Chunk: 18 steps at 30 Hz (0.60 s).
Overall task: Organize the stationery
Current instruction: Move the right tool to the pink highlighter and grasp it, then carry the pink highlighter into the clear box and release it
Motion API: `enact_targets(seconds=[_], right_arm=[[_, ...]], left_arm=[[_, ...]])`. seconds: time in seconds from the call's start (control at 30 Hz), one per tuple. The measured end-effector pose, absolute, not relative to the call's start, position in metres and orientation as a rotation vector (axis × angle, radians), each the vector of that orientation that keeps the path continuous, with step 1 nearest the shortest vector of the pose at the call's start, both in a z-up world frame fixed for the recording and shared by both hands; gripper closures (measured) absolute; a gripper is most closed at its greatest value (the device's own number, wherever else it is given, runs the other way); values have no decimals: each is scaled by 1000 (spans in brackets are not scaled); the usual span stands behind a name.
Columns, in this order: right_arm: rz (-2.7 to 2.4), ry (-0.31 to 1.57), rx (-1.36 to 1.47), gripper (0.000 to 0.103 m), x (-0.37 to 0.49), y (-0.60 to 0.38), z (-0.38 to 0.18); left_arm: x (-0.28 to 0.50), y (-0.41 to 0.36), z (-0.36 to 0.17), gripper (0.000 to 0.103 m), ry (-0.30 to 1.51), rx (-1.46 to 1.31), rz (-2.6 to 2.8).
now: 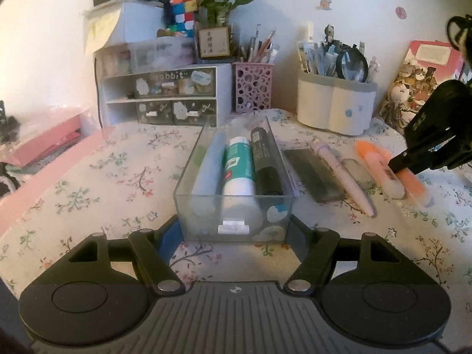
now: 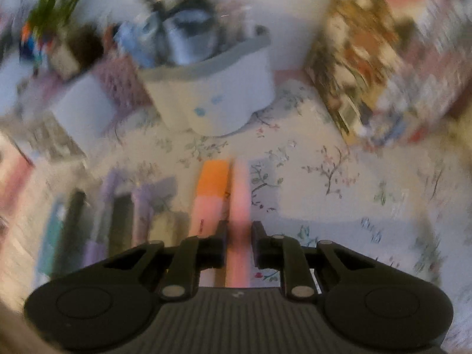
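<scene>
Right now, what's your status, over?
Left gripper: jaws shut on clear drawer. Right gripper: jaws astride pinkish highlighter, grip unclear in blur. Orange-capped highlighter close alongside.

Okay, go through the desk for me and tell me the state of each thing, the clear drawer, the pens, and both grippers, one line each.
Clear drawer: out on the cloth, holding three tubes lengthwise.
Left gripper: clamped on the drawer's front end.
Right gripper: jaws around the orange highlighter, contact unclear.
Orange highlighter: lying flat, blurred.
Orange-capped highlighter: lying flat, capped.
Pink pen: lying flat beside a dark flat case.
</scene>
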State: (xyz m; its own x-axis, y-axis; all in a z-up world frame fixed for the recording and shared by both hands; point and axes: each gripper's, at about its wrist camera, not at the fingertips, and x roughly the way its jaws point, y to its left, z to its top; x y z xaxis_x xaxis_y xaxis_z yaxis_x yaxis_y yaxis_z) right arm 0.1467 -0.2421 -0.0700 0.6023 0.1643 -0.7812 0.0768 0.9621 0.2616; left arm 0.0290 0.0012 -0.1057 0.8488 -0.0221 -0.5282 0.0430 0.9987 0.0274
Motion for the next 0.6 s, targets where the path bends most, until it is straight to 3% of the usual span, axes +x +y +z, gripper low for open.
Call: enact_targets(seconds=[0.6], right_arm=[[227,860,451,85,131,-184,-30]], left_arm=[[27,-2,-105,31,553,39,-25]])
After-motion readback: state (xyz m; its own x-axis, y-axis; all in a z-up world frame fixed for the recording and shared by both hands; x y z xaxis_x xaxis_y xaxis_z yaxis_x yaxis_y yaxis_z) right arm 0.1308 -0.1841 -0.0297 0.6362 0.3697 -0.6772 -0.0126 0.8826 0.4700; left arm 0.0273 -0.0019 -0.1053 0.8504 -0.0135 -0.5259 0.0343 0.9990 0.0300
